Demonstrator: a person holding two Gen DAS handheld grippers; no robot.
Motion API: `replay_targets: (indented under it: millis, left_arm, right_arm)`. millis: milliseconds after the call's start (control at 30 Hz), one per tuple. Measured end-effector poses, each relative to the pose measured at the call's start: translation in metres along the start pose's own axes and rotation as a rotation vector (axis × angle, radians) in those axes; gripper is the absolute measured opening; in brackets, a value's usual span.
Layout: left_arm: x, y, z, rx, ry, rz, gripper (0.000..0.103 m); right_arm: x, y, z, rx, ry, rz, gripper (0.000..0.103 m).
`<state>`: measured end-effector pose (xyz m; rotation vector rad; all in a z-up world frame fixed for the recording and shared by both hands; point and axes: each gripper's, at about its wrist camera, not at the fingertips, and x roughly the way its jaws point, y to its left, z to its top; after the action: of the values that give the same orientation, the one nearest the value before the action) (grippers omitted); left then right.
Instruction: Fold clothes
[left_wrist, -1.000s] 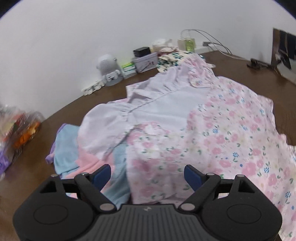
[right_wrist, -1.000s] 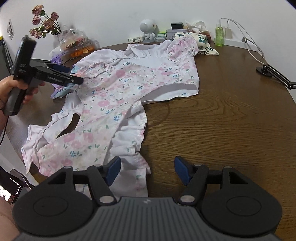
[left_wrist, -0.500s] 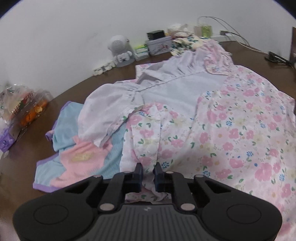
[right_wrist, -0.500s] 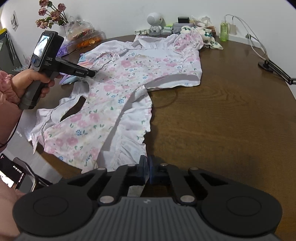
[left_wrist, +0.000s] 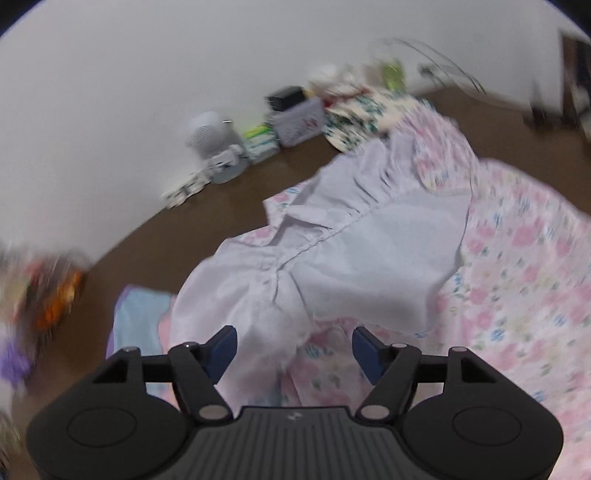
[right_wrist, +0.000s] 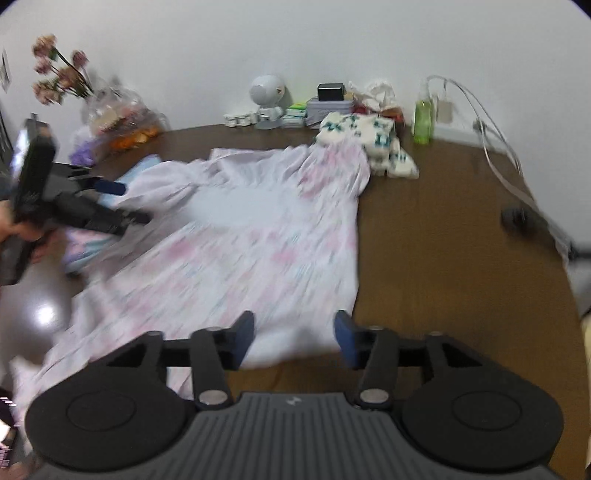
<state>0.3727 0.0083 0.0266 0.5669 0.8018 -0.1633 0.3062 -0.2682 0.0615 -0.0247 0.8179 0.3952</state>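
— On the brown table (right_wrist: 443, 236) the floral dress (right_wrist: 266, 243) lies spread out, its pale lining turned over near the top. One fold at most, I'd say.

— And both tools? The left gripper (left_wrist: 293, 349) and right gripper (right_wrist: 293, 338) have jaws opening, cloth below them but nothing pinched.

— Most folding remains, then.

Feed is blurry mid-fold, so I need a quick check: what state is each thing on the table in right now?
Floral dress: spread on the table, pale inside of one part turned up.
Left tongs: opening, cloth between the pads, not pinched.
Right tongs: opening, dress edge between the pads, not pinched.
Blue and pink garment: flat, partly under the dress.
Green-print garment: folded at the far edge.
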Motion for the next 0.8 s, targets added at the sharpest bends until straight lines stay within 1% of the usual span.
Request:
replay_targets:
  millis: [67,133,167,200,233,267,300,367,433,467,500,567,667,733,767,800]
  left_arm:
    - [0.012,0.001,0.004,0.037,0.011,-0.025,0.068]
    - [0.023,0.002,0.004,0.051,0.015,-0.064,0.067]
    - [0.028,0.003,0.003,0.058,0.018,-0.085,0.056]
    - [0.032,0.003,0.003,0.060,0.021,-0.099,0.034]
    - [0.035,0.004,0.003,0.056,0.027,-0.114,0.024]
    - [0.038,0.005,0.003,0.052,0.032,-0.131,0.012]
    - [0.039,0.008,0.003,0.041,0.029,-0.139,0.008]
    - [0.039,0.010,0.004,0.024,0.021,-0.125,0.004]
    - [0.037,0.015,0.004,0.001,0.011,-0.110,0.003]
    - [0.036,0.018,0.004,-0.018,0.007,-0.098,0.003]
    - [0.035,0.022,0.005,-0.040,0.004,-0.085,0.003]
    - [0.034,0.031,0.003,-0.083,0.005,-0.054,0.003]
    - [0.041,0.039,0.000,-0.116,0.041,0.001,0.003]
    - [0.044,0.041,-0.002,-0.128,0.055,0.014,0.003]
    - [0.043,0.042,-0.003,-0.131,0.053,0.016,0.003]
    - [0.042,0.043,-0.003,-0.138,0.049,0.023,0.009]
  right_arm:
    - [0.029,-0.006,0.023,0.003,0.019,-0.024,0.054]
    - [0.058,-0.016,0.039,0.034,0.033,-0.037,0.054]
    - [0.070,-0.021,0.044,0.053,0.035,-0.040,0.054]
    - [0.083,-0.026,0.048,0.072,0.037,-0.043,0.054]
    - [0.093,-0.031,0.052,0.090,0.039,-0.042,0.054]
    - [0.102,-0.035,0.054,0.110,0.040,-0.038,0.054]
    - [0.110,-0.038,0.056,0.126,0.040,-0.035,0.054]
    - [0.122,-0.040,0.057,0.143,0.041,-0.032,0.053]
    - [0.125,-0.039,0.057,0.133,0.025,-0.037,0.051]
    - [0.125,-0.039,0.056,0.132,0.021,-0.030,0.031]
    - [0.125,-0.039,0.056,0.133,0.019,-0.019,0.002]
    - [0.122,-0.041,0.054,0.147,0.016,-0.019,0.002]
    - [0.116,-0.047,0.049,0.168,0.013,-0.051,0.001]
    - [0.112,-0.052,0.045,0.190,0.016,-0.044,0.001]
    - [0.109,-0.052,0.044,0.194,0.019,-0.042,0.002]
    - [0.107,-0.052,0.043,0.194,0.021,-0.043,0.002]
